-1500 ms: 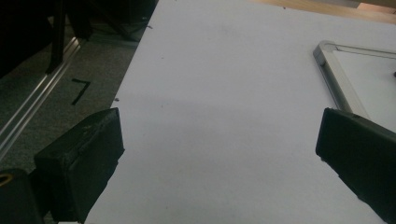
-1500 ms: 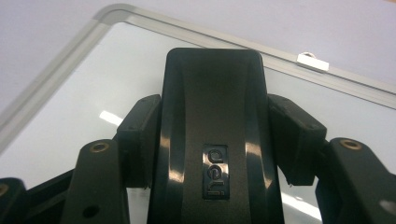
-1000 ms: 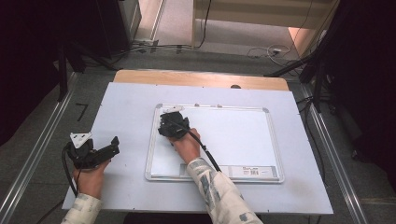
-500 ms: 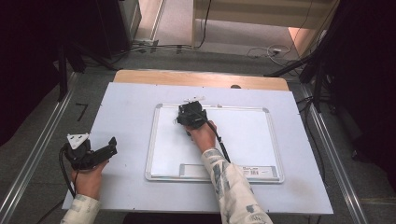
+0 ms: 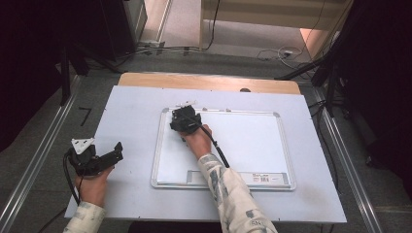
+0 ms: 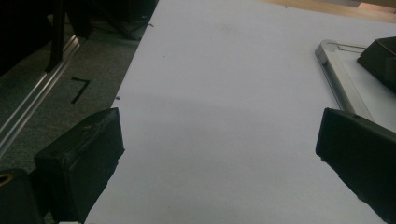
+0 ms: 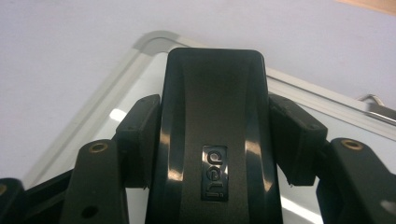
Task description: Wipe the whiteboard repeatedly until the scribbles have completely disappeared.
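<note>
A silver-framed whiteboard (image 5: 243,145) lies on the white tabletop (image 5: 131,111). My right gripper (image 5: 184,119) sits at the board's top-left corner, shut on a black "deli" board eraser (image 7: 215,140) that is pressed flat on the board; in the right gripper view the jaws clamp its two sides and the board's rounded corner (image 7: 149,42) shows just past it. My left gripper (image 5: 114,151) rests on the tabletop left of the board, open with nothing between the jaws. The left gripper view shows bare tabletop between its jaws (image 6: 219,154) and the board's frame (image 6: 341,88) to the right.
A wooden strip (image 5: 209,81) runs along the table's far edge. Metal rails (image 5: 39,160) flank the table on both sides, and cables (image 5: 160,48) lie on the floor beyond. A black tape mark (image 5: 83,115) is on the floor at left. A small metal clip (image 5: 187,104) hangs at the board's top edge.
The right gripper slid the eraser up and to the right across the board, then back left to the top-left corner. The left gripper stayed almost still.
</note>
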A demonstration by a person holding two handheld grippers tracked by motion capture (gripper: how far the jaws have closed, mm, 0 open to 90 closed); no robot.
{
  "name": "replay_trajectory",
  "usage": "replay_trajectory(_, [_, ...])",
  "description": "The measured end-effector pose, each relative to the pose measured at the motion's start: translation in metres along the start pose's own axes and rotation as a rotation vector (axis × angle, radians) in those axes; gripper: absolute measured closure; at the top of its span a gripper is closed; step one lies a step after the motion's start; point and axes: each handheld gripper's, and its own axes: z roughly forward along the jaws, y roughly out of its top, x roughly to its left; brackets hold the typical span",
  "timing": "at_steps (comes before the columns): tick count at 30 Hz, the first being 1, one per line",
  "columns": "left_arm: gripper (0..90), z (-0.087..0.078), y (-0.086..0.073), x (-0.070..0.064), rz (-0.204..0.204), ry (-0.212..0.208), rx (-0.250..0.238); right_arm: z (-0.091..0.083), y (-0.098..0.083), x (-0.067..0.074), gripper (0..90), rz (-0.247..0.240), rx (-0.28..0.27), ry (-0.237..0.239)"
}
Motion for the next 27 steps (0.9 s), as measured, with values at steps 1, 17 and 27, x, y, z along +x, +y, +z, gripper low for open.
replay_trajectory(1, [1.5,0.0,0.0,0.0,0.001,-0.001,0.001,0.0,0.0,0.003,37.3,-0.011,-0.002,0.003])
replay_trajectory(17, [1.5,0.0,0.0,0.001,0.004,-0.003,0.003,-0.004,-0.003,-0.025,36.9,0.021,0.008,-0.021])
replay_trajectory(27, [1.5,0.001,0.0,-0.001,0.01,-0.004,0.005,-0.017,-0.015,-0.042,37.1,0.04,0.013,-0.045])
